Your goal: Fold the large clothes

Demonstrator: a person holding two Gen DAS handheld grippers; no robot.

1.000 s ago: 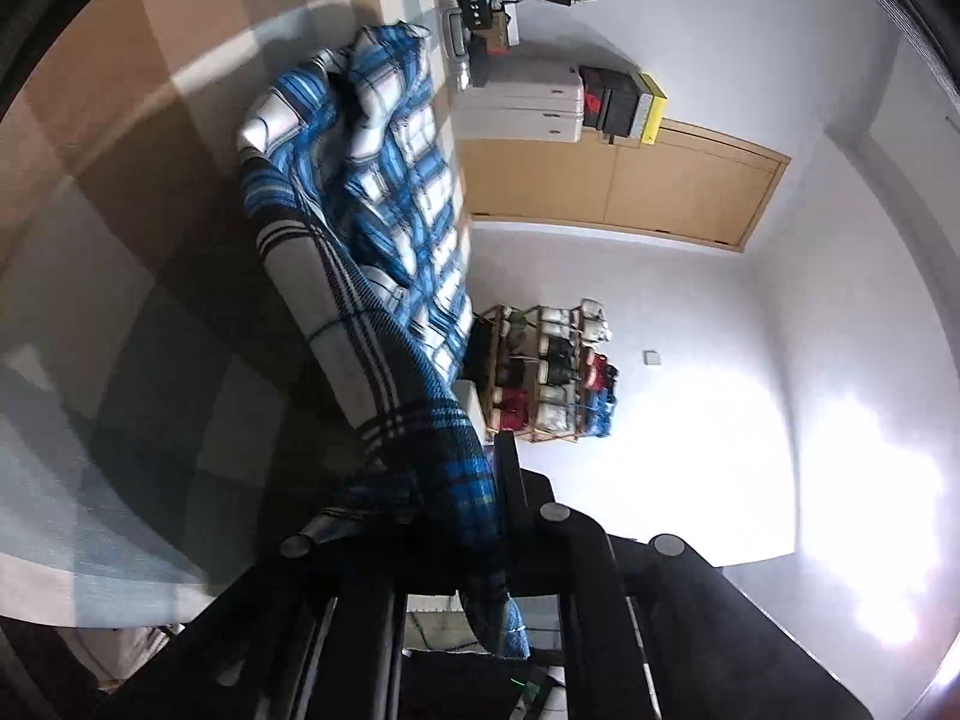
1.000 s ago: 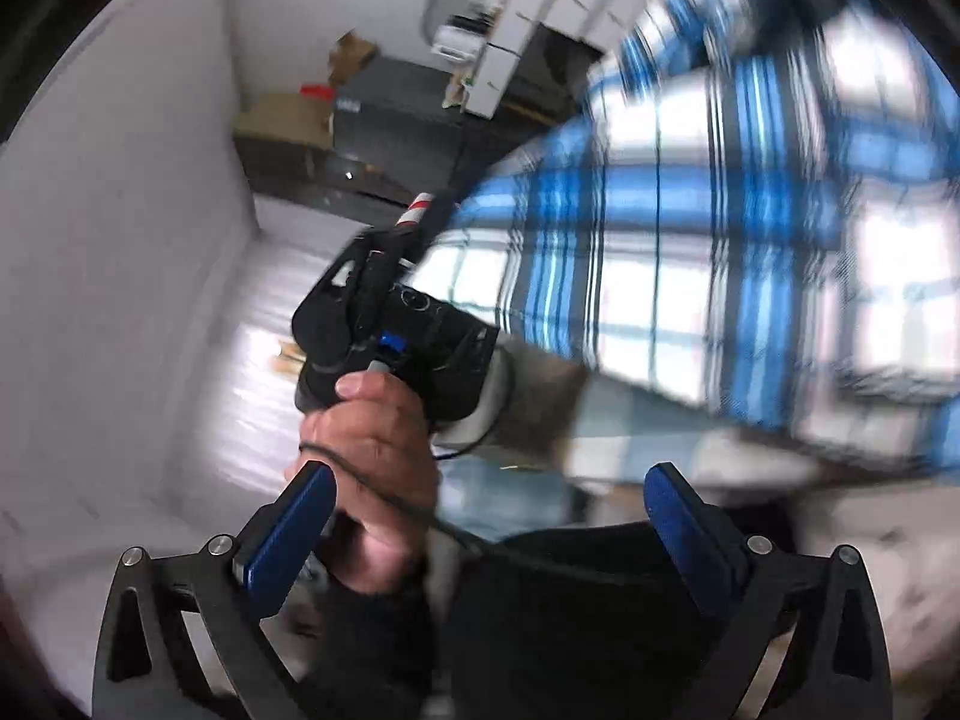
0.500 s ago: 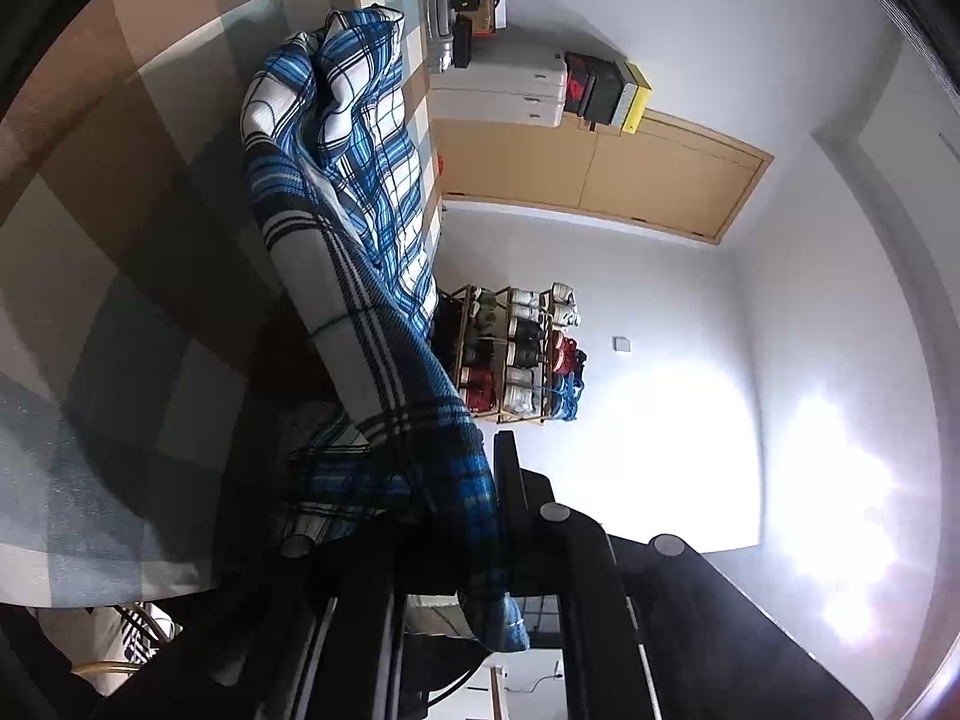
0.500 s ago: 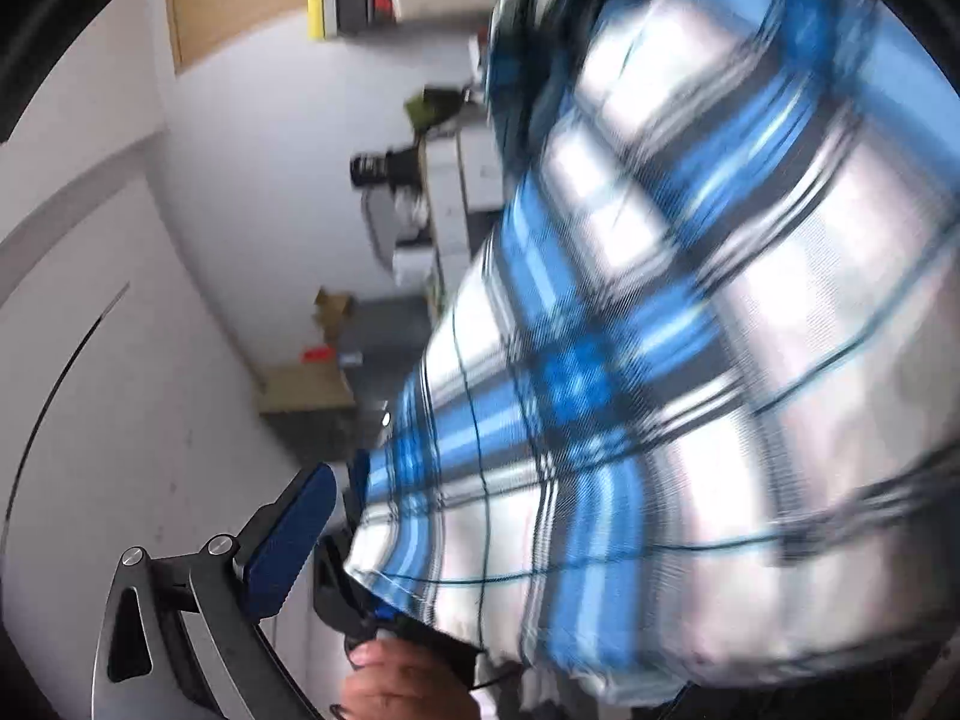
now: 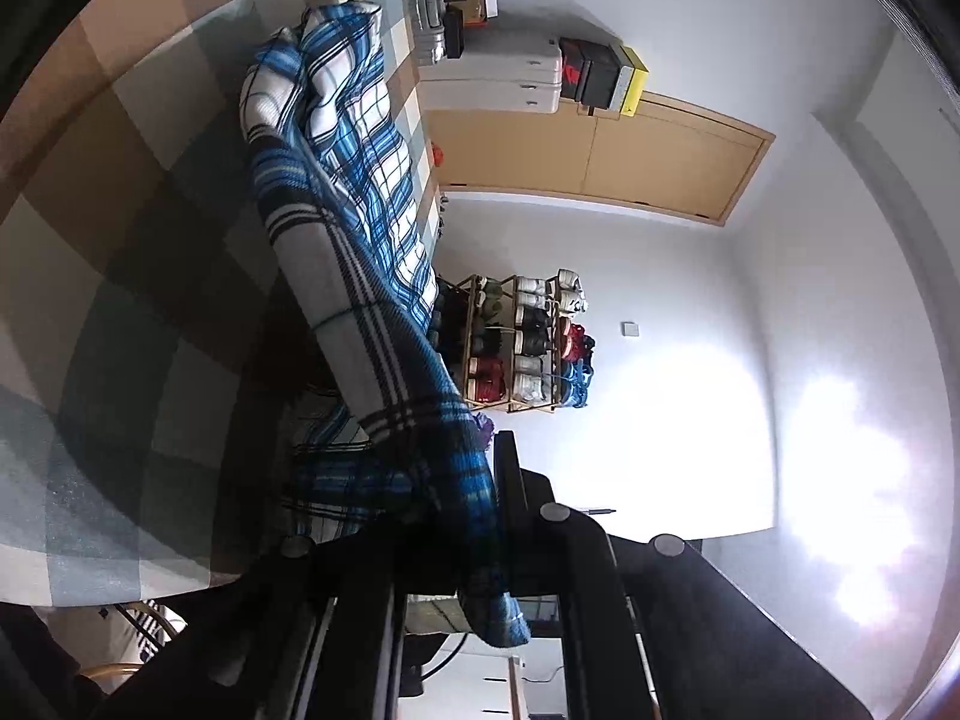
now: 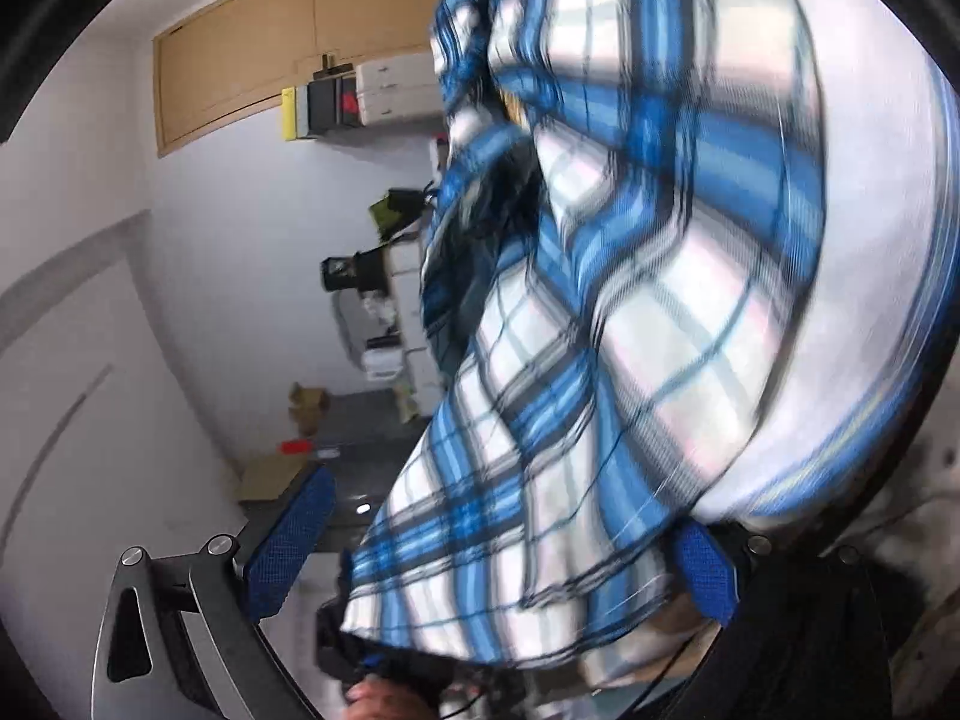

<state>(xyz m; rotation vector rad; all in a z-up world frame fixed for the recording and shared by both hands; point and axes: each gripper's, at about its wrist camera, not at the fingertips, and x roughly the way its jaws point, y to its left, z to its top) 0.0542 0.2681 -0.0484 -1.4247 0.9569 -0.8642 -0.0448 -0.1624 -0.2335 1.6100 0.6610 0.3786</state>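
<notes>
A blue, white and black plaid garment stretches from the checked surface down into my left gripper, which is shut on a bunched edge of it. In the right wrist view the same plaid garment hangs close in front of the camera and fills most of the frame, blurred. My right gripper is open, its blue pads wide apart, with the cloth hanging between them. The other handheld gripper and a hand show below the cloth.
A brown, white and grey checked cloth covers the surface on the left. Beyond it stand a shoe rack, wooden cupboard doors, white boxes and a suitcase. A white wall lies to the right.
The right view has swung from the hand and room onto the plaid cloth, which now hangs between the open pads. The left gripper still grips the garment; its view shifted slightly.
</notes>
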